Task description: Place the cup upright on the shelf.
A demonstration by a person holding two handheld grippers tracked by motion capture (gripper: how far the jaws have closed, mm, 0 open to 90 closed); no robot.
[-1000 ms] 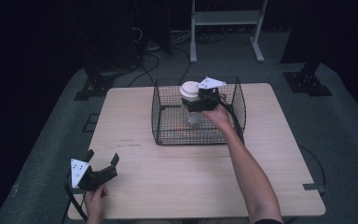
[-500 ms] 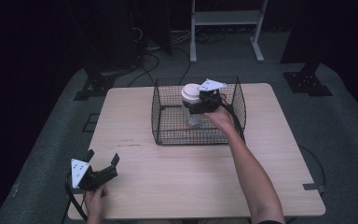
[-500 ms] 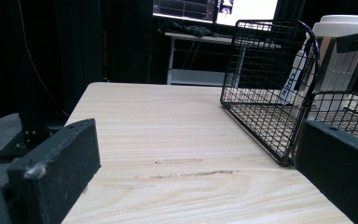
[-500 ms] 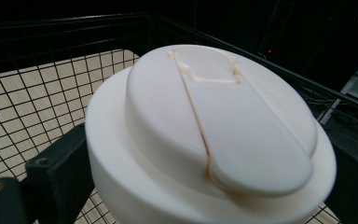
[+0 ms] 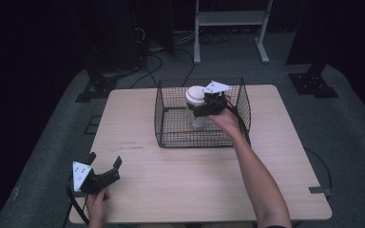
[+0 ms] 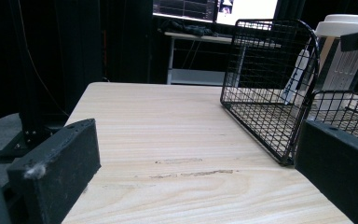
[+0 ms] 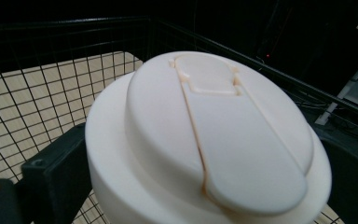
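Your right arm stretches into the wire basket (image 5: 171, 135), right gripper (image 5: 204, 108) clamping the lidded cup (image 5: 196, 97); your left gripper (image 5: 105, 167) rests wide open at the table's (image 5: 195, 175) near-left corner.

- No text, label, brand, number or sign can be read in any view.
- The white lid (image 7: 209, 135) of the cup, centre of the right gripper view, carries only a moulded flap, no lettering.
- The lit screen (image 6: 214, 9) at the top edge of the left gripper view is too blurred to read.
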